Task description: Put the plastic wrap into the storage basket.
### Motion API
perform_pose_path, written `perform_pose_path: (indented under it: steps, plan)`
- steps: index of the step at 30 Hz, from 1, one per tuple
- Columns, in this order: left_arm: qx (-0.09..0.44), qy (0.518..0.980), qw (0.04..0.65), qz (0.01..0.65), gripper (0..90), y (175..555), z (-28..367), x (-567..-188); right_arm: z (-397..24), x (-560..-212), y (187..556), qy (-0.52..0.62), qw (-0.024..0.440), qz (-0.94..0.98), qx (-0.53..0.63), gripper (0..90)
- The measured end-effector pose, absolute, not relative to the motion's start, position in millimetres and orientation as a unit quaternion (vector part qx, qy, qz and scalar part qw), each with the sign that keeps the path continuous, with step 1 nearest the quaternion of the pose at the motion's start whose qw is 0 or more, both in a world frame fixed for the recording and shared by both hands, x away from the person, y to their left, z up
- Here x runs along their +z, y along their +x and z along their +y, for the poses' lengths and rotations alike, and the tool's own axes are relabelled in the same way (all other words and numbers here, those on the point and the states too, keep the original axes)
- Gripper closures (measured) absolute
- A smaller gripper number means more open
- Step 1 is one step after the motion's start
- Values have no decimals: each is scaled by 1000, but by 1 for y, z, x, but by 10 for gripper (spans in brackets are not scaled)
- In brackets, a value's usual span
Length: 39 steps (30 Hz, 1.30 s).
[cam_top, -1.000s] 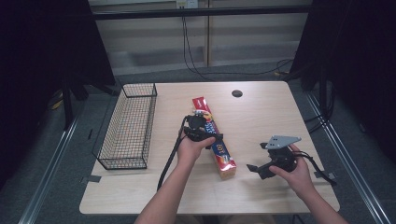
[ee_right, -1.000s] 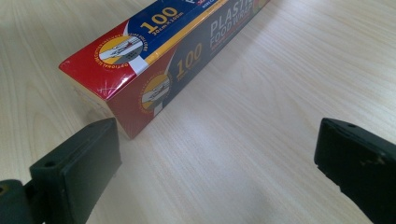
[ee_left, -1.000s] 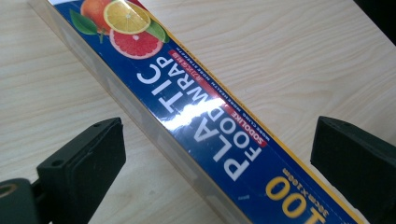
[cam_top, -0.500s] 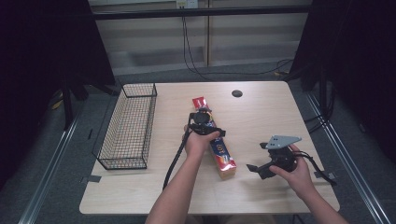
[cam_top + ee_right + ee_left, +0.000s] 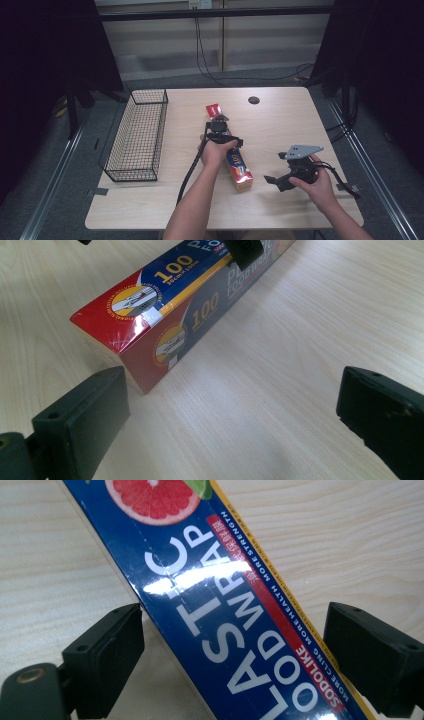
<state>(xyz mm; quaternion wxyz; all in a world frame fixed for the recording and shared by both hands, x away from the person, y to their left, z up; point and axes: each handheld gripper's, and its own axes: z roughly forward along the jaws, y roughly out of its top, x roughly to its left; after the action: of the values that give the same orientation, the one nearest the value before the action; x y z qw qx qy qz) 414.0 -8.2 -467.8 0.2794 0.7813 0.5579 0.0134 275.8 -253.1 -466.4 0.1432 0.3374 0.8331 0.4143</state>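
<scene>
A long blue and red box of plastic food wrap (image 5: 235,162) lies on the wooden table (image 5: 280,120), running from mid-table toward the near edge. My left gripper (image 5: 220,127) is lowered over the box's far half. In the left gripper view the left gripper (image 5: 235,647) is open, with the box (image 5: 225,605) running slantwise between its jaws, which stand apart from its sides. My right gripper (image 5: 275,169) is held to the right of the box's near end. It (image 5: 235,412) is open on bare table, with the box's red end (image 5: 145,320) ahead and to the left.
A black wire basket (image 5: 137,135) stands along the table's left side. A small dark round disc (image 5: 253,100) sits near the far edge. Cables trail from both grippers toward the person. Bare table lies right of the box.
My left gripper has moved right and slightly away from the person, from beside the box to straddling it. The right gripper has stayed where it was.
</scene>
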Motion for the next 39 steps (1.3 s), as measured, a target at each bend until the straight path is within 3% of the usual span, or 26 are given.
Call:
perform_pose_path:
  steps: [15,27,29,39]
  plan:
    - [-17,787,230,572,258,416,20,-457,-252,-466,276,338,141,832,416,2]
    - [-4,794,199,574,278,425,19,-453,-252,-466,277,339,139,831,419,2]
    - [18,795,208,570,276,427,17,-454,-252,-466,278,339,140,830,420,2]
    - [-18,765,184,617,304,439,15,-459,-252,-467,280,340,133,829,422,3]
